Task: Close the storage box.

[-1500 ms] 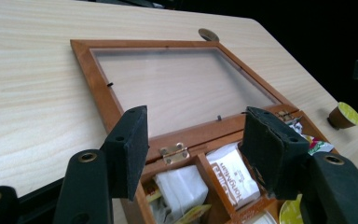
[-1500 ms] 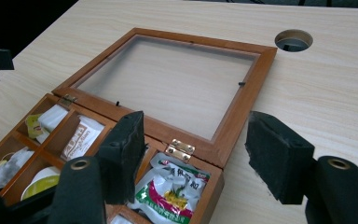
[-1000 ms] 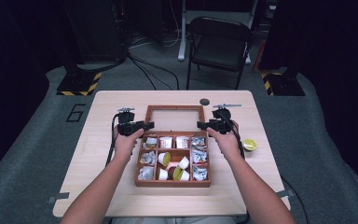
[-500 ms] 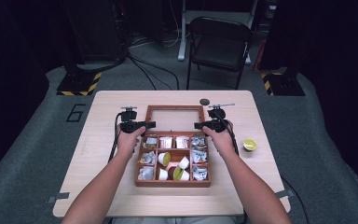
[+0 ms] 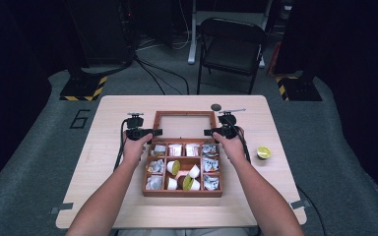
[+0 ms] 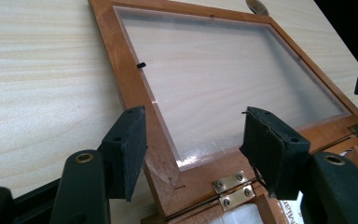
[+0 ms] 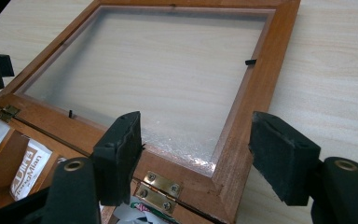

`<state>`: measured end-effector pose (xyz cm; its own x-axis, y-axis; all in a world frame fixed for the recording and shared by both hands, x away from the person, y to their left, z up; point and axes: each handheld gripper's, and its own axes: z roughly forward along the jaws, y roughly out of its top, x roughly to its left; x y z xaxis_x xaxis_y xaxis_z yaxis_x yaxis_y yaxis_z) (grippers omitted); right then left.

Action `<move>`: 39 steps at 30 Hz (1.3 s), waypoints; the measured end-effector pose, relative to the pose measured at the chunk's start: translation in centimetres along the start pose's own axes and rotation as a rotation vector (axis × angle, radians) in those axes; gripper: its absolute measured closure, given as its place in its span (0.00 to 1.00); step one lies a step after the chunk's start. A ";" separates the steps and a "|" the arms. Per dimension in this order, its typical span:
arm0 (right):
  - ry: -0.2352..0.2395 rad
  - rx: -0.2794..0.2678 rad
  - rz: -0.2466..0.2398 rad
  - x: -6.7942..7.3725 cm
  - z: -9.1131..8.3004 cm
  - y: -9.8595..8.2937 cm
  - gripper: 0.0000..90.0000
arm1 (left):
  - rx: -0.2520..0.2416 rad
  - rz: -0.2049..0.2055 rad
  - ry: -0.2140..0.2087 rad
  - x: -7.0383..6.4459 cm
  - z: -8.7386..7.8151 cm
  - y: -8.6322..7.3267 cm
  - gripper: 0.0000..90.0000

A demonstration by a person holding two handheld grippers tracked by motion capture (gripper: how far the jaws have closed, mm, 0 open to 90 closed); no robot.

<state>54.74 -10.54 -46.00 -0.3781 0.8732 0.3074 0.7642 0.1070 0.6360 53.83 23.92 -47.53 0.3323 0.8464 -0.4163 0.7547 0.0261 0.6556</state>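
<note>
— Jaws on both sides stand apart, gripping nothing: our left gripper (image 6: 191, 154) straddles the lid (image 5: 184, 125) frame at its hinge-side corner, and our right gripper (image 7: 200, 158) straddles the opposite hinge-side corner.

— So where does the lid lie relative to the box (image 5: 183, 169)?

— It is swung fully back, flat on the counter (image 5: 103, 162) just beyond the box's far edge, joined to it by the brass hinges (image 6: 230, 189). We see the counter's wood grain through its clear pane (image 7: 154, 70).

— Which step do we judge this to be?

— We read it as the lid-handling step: the box is open, sachets and small cups fill its compartments, and both grippers hover at the lid's two hinge corners without touching it.

— And the next move?

— If we mean to close it, each pair of jaws needs to pinch a side rail of the frame, then lift together so the lid pivots evenly towards the box. Uneven lifting would twist the hinges. One small yellow-green cup (image 5: 263, 152) sits on the counter well to the right of the box.
</note>
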 end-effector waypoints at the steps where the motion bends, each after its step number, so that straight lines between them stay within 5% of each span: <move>1: -0.001 0.005 0.006 0.0 0.1 0.0 0.38 | -0.001 -0.003 0.002 0.0 0.1 0.0 0.44; 39: -0.014 0.071 0.042 -0.8 1.6 -0.5 0.34 | 0.056 -0.009 0.013 0.6 0.9 -0.4 0.42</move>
<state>55.54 -10.54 -47.67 -0.3382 0.8841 0.3225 0.8144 0.1033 0.5711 54.22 23.94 -48.63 0.3180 0.8530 -0.4138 0.7884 0.0045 0.6151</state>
